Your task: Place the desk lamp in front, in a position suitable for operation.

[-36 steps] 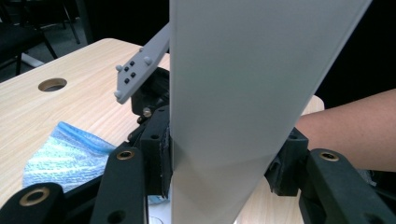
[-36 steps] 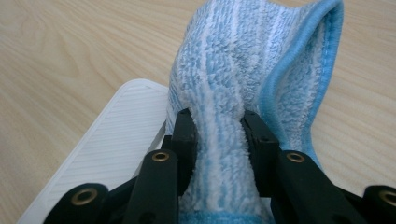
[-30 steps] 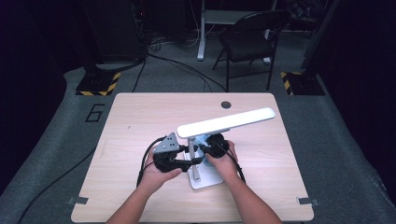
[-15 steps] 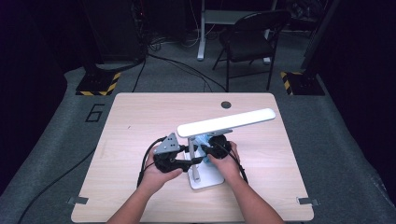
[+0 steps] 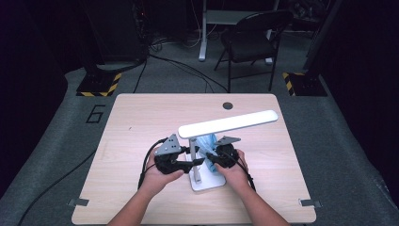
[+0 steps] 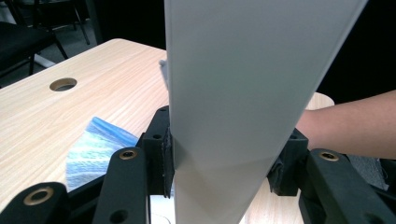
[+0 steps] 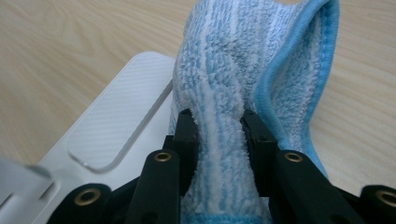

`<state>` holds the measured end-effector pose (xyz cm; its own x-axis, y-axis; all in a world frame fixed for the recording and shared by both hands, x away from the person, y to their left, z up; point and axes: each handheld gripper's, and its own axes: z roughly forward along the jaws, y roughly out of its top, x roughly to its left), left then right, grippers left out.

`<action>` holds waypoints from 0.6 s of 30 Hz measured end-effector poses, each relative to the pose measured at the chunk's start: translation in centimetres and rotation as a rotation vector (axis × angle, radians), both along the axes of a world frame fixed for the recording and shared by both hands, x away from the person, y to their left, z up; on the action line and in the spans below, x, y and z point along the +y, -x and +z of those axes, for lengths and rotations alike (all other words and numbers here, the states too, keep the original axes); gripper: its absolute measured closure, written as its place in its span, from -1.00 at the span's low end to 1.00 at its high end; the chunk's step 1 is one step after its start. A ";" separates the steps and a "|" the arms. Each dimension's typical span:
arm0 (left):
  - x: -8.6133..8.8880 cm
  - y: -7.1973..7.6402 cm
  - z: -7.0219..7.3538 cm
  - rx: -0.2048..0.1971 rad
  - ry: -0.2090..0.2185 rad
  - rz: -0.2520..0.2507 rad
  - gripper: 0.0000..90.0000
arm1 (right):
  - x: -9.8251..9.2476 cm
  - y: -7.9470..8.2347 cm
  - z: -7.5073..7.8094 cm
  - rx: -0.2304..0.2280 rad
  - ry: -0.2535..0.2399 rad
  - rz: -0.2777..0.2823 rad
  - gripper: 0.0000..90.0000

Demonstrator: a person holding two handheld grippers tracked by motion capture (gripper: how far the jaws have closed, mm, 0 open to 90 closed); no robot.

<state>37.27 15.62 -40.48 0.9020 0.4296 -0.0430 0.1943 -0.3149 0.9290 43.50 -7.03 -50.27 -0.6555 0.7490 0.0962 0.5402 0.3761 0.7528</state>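
While the left tool point(image 6: 219, 163) clamps the lamp post point(image 6: 233, 116), right tool point(image 7: 217, 135) pinches blue cloth point(image 7: 243, 56) over lamp base point(image 7: 116, 130).

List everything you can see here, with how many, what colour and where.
Table: one, light wood, centre of the room.
Desk lamp: one, white, on the table's near middle.
Cloth: one, blue and white striped, over the lamp's base.
Chair: one, black, behind the table.
Striped blocks: two, yellow and black, on the floor at the far corners.
Left claw: one, black, clamped on the lamp's post.
Right claw: one, black, pinching the cloth.
Forearms: two, at the near edge.
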 end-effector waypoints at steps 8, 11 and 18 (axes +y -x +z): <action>0.0 0.0 0.0 0.002 -0.001 -0.003 0.15 | -0.8 3.6 0.0 0.011 -0.004 0.049 0.59; -0.1 0.0 0.0 0.001 -0.001 0.004 0.15 | -1.1 4.9 0.0 0.013 -0.006 0.078 0.59; -0.1 0.0 0.0 0.000 -0.002 0.003 0.15 | -1.2 8.0 0.2 0.035 -0.003 0.127 0.58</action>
<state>37.25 15.52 -40.48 0.9006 0.4326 -0.0420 0.1952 -0.3162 0.9284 35.48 -8.25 -50.04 -0.7412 0.6600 0.1228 0.5146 0.4411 0.7352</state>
